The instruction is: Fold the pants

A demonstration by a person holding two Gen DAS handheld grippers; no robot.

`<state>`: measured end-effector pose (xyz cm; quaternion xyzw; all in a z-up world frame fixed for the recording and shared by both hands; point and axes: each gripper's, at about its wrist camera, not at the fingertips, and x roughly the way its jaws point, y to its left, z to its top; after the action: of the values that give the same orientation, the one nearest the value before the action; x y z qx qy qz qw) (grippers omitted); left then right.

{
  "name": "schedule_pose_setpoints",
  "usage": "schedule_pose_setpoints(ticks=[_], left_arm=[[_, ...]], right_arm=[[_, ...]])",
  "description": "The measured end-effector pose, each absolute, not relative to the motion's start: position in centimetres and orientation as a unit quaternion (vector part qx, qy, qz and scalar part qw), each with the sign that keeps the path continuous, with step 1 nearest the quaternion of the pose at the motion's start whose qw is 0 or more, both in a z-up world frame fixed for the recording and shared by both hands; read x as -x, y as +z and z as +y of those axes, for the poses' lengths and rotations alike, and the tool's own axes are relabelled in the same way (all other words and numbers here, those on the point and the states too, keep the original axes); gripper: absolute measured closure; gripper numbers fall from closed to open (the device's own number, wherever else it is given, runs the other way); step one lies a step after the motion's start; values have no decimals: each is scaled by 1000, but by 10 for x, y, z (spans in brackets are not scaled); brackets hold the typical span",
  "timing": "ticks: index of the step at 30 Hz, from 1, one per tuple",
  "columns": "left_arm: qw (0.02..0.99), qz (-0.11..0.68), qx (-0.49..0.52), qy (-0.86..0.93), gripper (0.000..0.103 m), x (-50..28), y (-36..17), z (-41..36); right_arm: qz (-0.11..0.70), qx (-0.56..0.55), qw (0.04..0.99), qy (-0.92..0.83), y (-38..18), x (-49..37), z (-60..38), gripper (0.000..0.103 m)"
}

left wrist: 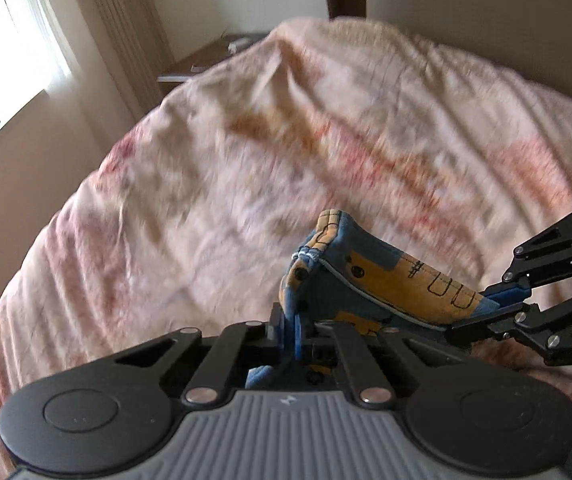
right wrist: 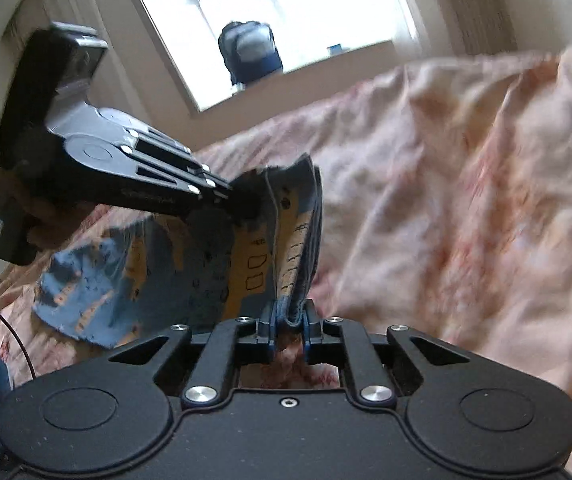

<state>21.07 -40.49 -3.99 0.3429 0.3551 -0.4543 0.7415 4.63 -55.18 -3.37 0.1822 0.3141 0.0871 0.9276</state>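
The pants (left wrist: 370, 280) are small, blue with yellow patches and black stitch marks. Both grippers hold them up above a pink bed cover (left wrist: 213, 184). My left gripper (left wrist: 292, 320) is shut on one end of the waistband. My right gripper (left wrist: 498, 304) comes in from the right in the left wrist view and is shut on the other end. In the right wrist view my right gripper (right wrist: 290, 320) clamps the bunched blue edge of the pants (right wrist: 253, 264), and the left gripper (right wrist: 245, 200) grips them from the upper left. The legs hang down to the left.
The rumpled pink cover (right wrist: 466, 200) fills most of both views. A wooden side table (left wrist: 209, 60) stands beyond the bed by the curtain. A dark backpack (right wrist: 251, 54) sits on the window sill. A thin black cable (right wrist: 9, 328) runs at the lower left.
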Motion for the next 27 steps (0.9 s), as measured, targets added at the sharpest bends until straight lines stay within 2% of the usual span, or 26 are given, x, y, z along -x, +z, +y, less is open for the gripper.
schedule_pose_setpoints(ticks=[4,7,14,16,17,18,20,22,23,25,27], left_arm=[[741,345,-321,-479,99,-212,-32,-428],[735,343,-311,-495,99,-216,-46,-448],[726,372,-299,-495,95,-235,-103,-470],[733,371,-280,-497,83,-240,-99,-462],[739,369,-275,-493,64,-242,-95,-458],[747,363,-272,-486,48,-244,-89,-454],[771,340,-268,-466,32,-245,-74,-440],[794,319,-261,-447,20,-245,-57,-421],[807,310,-255,-433,11,-245,-49,-407],[829,293,-239,-413,3,-237,-34,-375],[846,280,-228,-393,0,-225,-23,-337]], right_arm=[[295,-175,938,60,-18,-33,-569,92],[301,-170,938,30,-10,-23,-585,92],[346,-202,916,-10,-49,-32,-610,91],[348,-201,916,-13,-52,-32,-609,90],[349,-200,915,-13,-51,-31,-608,90],[351,-198,915,-13,-50,-31,-606,86],[355,-188,915,-21,-44,-33,-605,77],[355,-169,919,-34,-37,-30,-602,57],[353,-155,922,-42,-31,-27,-600,50],[344,-123,929,-58,-21,-24,-591,21],[336,-86,936,-57,-10,-24,-578,14]])
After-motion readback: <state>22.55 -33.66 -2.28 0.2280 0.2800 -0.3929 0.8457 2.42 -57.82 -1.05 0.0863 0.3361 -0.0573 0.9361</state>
